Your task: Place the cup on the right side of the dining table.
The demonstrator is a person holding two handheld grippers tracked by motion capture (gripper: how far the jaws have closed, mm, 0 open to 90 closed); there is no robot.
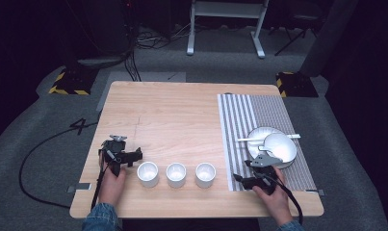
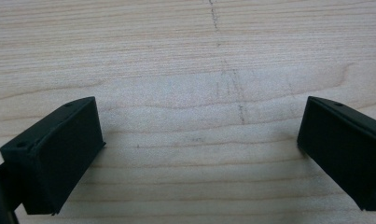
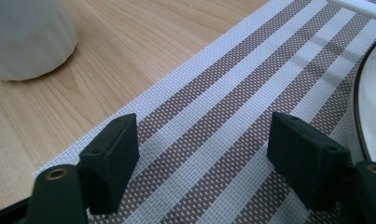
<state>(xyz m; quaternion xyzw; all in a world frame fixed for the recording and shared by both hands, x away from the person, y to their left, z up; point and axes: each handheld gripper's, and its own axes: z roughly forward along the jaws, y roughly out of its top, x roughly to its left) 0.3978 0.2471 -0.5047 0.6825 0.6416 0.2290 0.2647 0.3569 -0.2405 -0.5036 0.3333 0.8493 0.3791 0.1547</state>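
Three white cups stand on the pale wood-grain worktop, a white bowl sits on the brown-and-white striped mat, and both claws are black.

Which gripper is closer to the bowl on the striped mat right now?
The right gripper. It sits on the striped mat just in front of the bowl, jaws open. The left gripper is across the table, left of the three white cups.
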